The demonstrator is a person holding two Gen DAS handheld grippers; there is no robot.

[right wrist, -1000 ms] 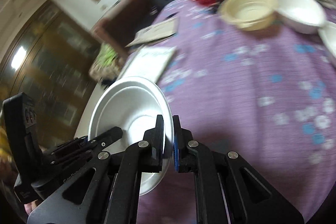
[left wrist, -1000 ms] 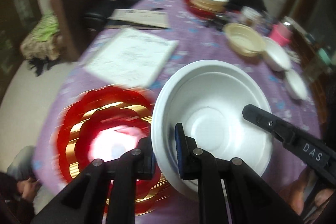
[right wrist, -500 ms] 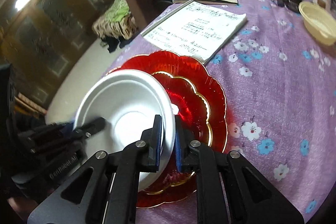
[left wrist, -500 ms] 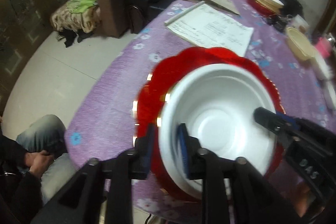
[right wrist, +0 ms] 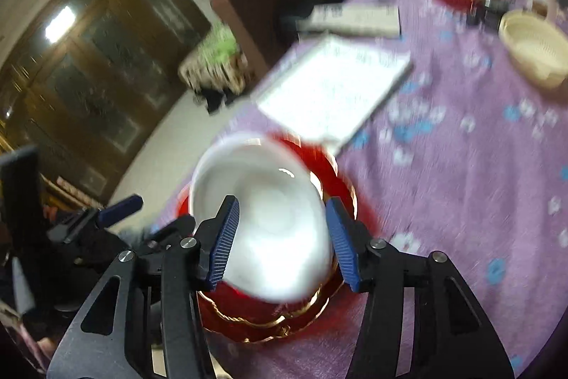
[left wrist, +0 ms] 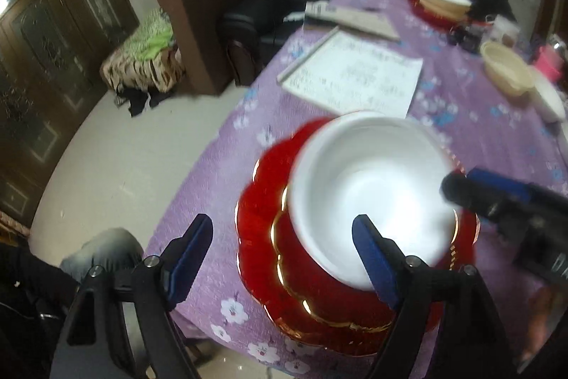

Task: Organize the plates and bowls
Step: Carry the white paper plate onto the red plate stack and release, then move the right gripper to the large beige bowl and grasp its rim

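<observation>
A white bowl (left wrist: 369, 187) sits in a red scalloped plate with gold trim (left wrist: 269, 237) near the table's front left edge. It also shows in the right wrist view (right wrist: 273, 222) on the red plate (right wrist: 248, 318). My left gripper (left wrist: 284, 258) is open, its right finger (left wrist: 372, 258) over the bowl's near rim. My right gripper (right wrist: 280, 237) is open with its fingers on either side of the bowl. The right gripper shows in the left wrist view (left wrist: 497, 201) at the bowl's right rim.
A white paper pad (left wrist: 355, 77) lies behind the plate on the purple floral tablecloth (left wrist: 479, 130). A cream bowl (left wrist: 507, 73), a white bowl (left wrist: 550, 98) and a stack on a red plate (left wrist: 443, 2) stand farther back. A brown armchair (left wrist: 209, 23) stands left of the table.
Both grippers were shut on the white bowl's rim and brought it down onto the red plate. Both have now opened and let it go.
</observation>
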